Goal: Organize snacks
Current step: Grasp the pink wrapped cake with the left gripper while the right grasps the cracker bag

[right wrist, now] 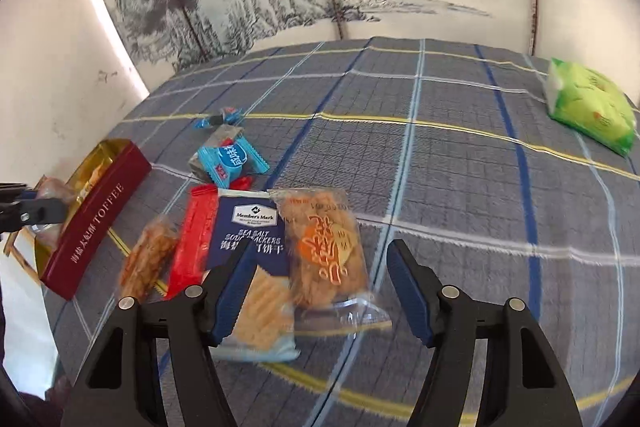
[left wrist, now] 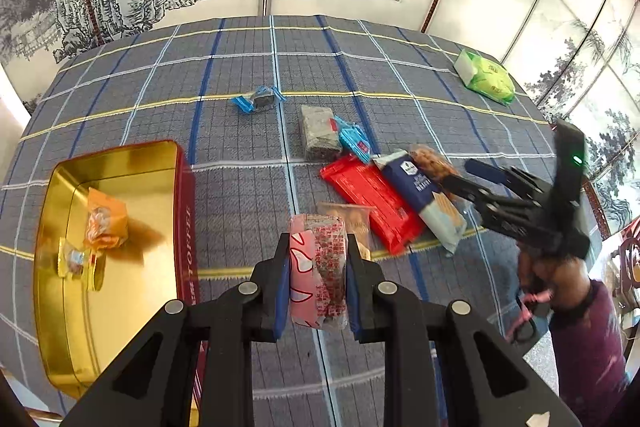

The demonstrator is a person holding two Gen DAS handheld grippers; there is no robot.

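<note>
My left gripper is shut on a pink snack packet, held above the cloth just right of the open gold toffee tin. In the tin lie an orange packet and a yellow candy. My right gripper is open over a clear pack of orange-printed crackers, its pads apart from the pack. Beside that pack lie a navy soda-cracker pack, a red pack and a clear fried-snack pack. The right gripper also shows in the left wrist view.
Further back on the checked tablecloth lie a light-blue packet, a grey pack and a blue candy. A green pack sits at the far right. A painted screen stands behind. A person's sleeve is at the right.
</note>
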